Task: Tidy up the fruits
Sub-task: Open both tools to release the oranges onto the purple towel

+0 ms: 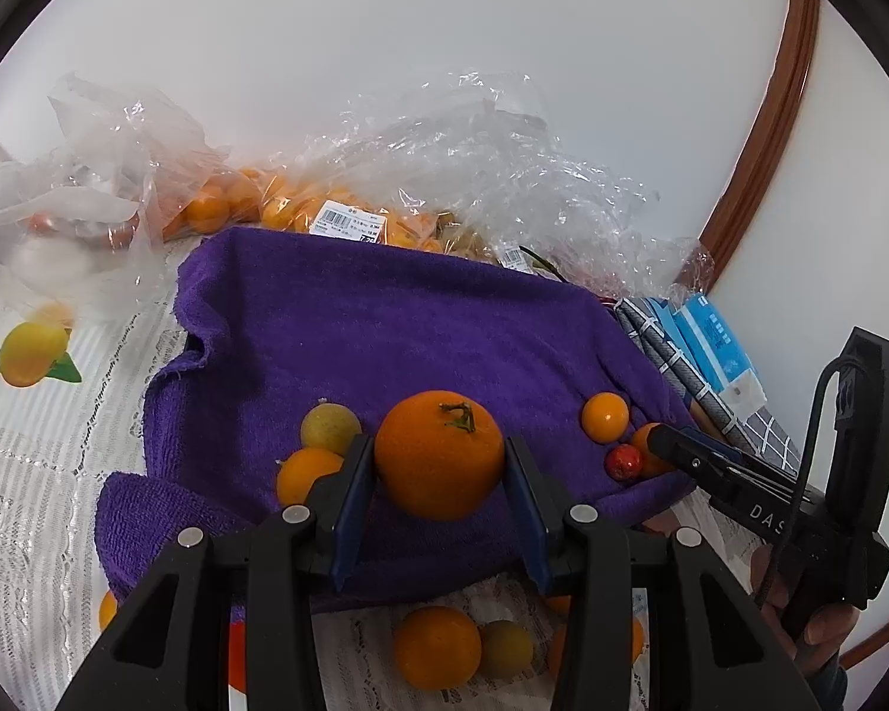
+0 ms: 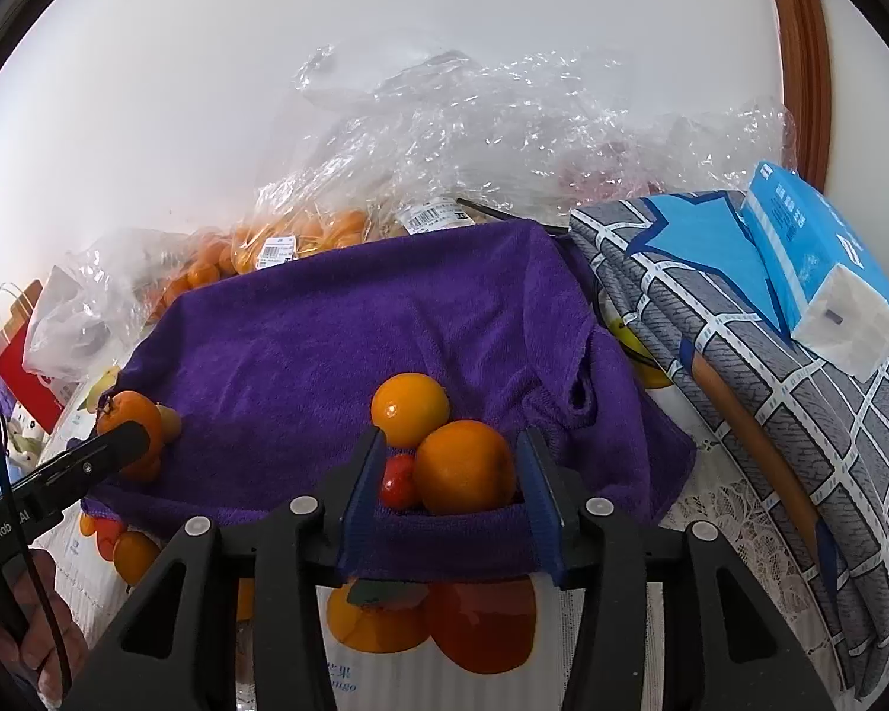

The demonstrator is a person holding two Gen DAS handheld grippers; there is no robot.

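Observation:
A purple towel (image 1: 385, 332) lies spread out and bears loose fruit. My left gripper (image 1: 438, 462) is shut on a large orange (image 1: 438, 453) with a green stem, just over the towel's near edge. A yellow-green fruit (image 1: 329, 428) and a small orange (image 1: 305, 474) lie to its left. My right gripper (image 2: 450, 468) is open around an orange (image 2: 464, 467) and a small red fruit (image 2: 398, 480) on the towel (image 2: 338, 332); a yellow-orange fruit (image 2: 410, 409) lies just behind. The right gripper also shows in the left wrist view (image 1: 661, 438).
Clear plastic bags (image 1: 444, 166) with several small oranges (image 1: 219, 207) lie behind the towel by the white wall. A grey checked cloth (image 2: 741, 355) with a blue tissue pack (image 2: 818, 260) lies to the right. Fruit-printed boxes under a lace cover lie below the towel.

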